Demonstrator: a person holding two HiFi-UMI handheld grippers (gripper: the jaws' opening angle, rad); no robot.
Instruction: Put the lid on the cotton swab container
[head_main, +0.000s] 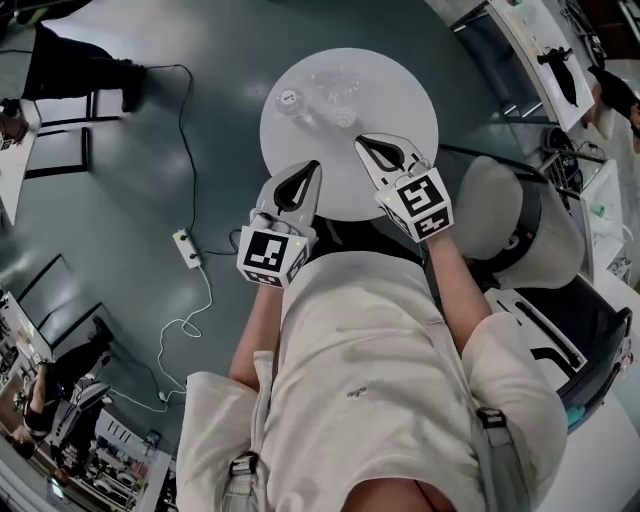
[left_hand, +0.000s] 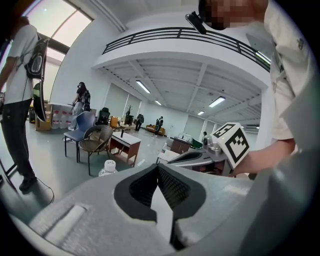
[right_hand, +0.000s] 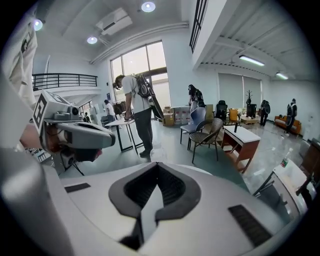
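Note:
On the round white table (head_main: 400, 100), a small clear cotton swab container (head_main: 290, 100) stands at the far left. A clear round lid (head_main: 345, 116) lies to its right, apart from it. My left gripper (head_main: 312, 168) hovers over the table's near edge, shut, with nothing in it. My right gripper (head_main: 362, 145) sits a little farther in, just short of the lid, also shut and empty. Both gripper views look out level into the room, so the container and lid are hidden there. The left gripper (left_hand: 158, 166) sees the right one (left_hand: 200, 157); the right gripper (right_hand: 158, 165) sees the left one (right_hand: 75, 135).
Another faint clear item (head_main: 335, 82) lies at the table's far side. A grey chair (head_main: 500, 215) stands right of the table. A cable with a power strip (head_main: 186, 248) runs over the floor at left. Desks, chairs and people stand around the hall.

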